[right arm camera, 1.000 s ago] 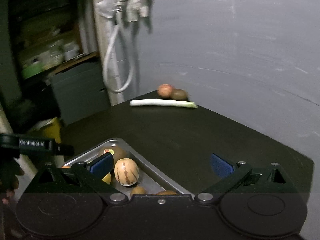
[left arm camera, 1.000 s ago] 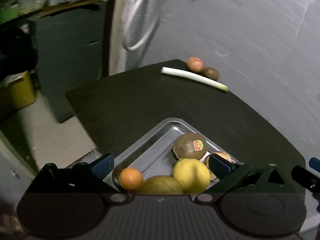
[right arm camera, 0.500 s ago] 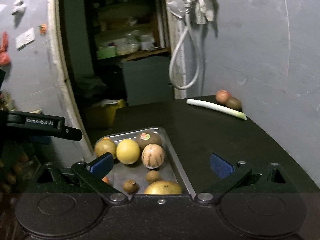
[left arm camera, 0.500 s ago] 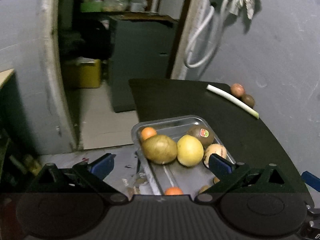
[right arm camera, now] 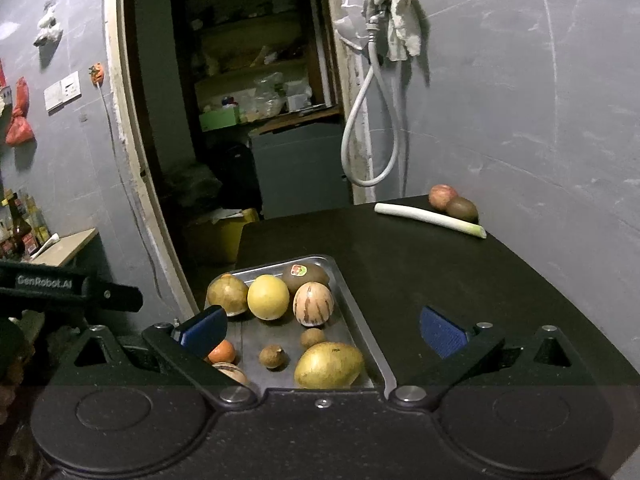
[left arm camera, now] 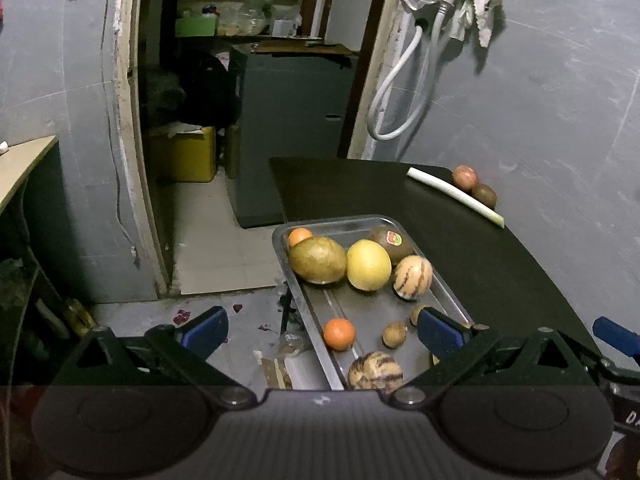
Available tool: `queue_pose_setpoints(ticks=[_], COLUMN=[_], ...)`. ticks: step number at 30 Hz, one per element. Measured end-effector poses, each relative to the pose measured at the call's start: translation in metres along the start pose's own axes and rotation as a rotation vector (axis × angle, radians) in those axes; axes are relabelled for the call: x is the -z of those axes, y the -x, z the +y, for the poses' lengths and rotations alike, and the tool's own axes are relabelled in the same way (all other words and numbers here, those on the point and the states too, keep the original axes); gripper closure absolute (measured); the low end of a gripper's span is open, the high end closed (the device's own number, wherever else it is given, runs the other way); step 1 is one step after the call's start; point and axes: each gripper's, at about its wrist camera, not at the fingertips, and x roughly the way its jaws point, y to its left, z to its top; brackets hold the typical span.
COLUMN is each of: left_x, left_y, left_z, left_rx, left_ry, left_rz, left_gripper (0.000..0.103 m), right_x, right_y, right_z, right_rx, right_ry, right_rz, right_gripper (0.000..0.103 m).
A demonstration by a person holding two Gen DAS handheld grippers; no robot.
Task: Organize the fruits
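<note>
A metal tray (left arm camera: 308,312) (right arm camera: 362,320) sits at the near left edge of a black table (left arm camera: 500,264) (right arm camera: 460,272). It holds several fruits: a yellow round fruit (left arm camera: 368,265) (right arm camera: 268,297), a striped melon (left arm camera: 413,277) (right arm camera: 313,304), a mango (left arm camera: 317,260) (right arm camera: 329,365), a stickered kiwi (left arm camera: 391,240) (right arm camera: 306,274), oranges (left arm camera: 339,333). A reddish fruit (left arm camera: 465,177) (right arm camera: 442,197) and a brown kiwi (left arm camera: 484,195) (right arm camera: 462,209) lie at the far edge behind a leek (left arm camera: 456,197) (right arm camera: 430,219). My left gripper (left arm camera: 320,328) is open and empty above the tray's near left. My right gripper (right arm camera: 322,330) is open and empty over the tray.
The grey wall runs along the table's right side, with a white hose (left arm camera: 396,92) (right arm camera: 372,128) hanging by a doorway. Beyond the table's left edge is floor, a dark cabinet (left arm camera: 288,120) and a yellow bin (left arm camera: 188,156). A wooden shelf (right arm camera: 64,246) stands far left.
Both grippers have pulled back and up from the table, so the whole tray and the doorway now show. Both stay open and empty. The fruits have not moved.
</note>
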Motion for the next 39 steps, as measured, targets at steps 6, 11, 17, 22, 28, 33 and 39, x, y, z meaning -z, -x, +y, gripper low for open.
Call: queue_pose_setpoints(ticks=[6,11,17,22,28,33,39], left_x=[0.009,0.021,0.027,0.031,0.038,0.046,0.059], left_y=[0.018,0.030,0.039,0.044,0.042,0.042,0.042], left_z=[0.004,0.010,0.012,0.005,-0.009,-0.022,-0.038], left_rx=[0.019,0.050,0.062,0.057,0.020,-0.006,-0.013], left_ry=[-0.041,-0.064,-0.061,-0.069,-0.038,0.008,0.065], left_rz=[-0.006,-0.012,-0.010,-0.012,0.001,0.011,0.022], left_gripper=[0.001,0.001,0.001,0.001,0.001,0.001,0.001], right_x=[0.008,0.019,0.026,0.025,0.022,0.015,0.017], right_y=[0.020,0.039,0.056,0.058,0.054,0.053,0.052], right_z=[0.009,0.016,0.020,0.016,0.001,-0.015,-0.033], right_rx=[0.057,0.101,0.112,0.094,0.036,-0.022,-0.087], right_ry=[-0.037,-0.035,-0.029,-0.020,0.039,0.093,0.115], right_rz=[-0.019,-0.034,-0.035,-0.034,-0.007,-0.003,0.012], right_gripper=[0.001,0.001,0.001,0.001,0.001,0.001,0.001])
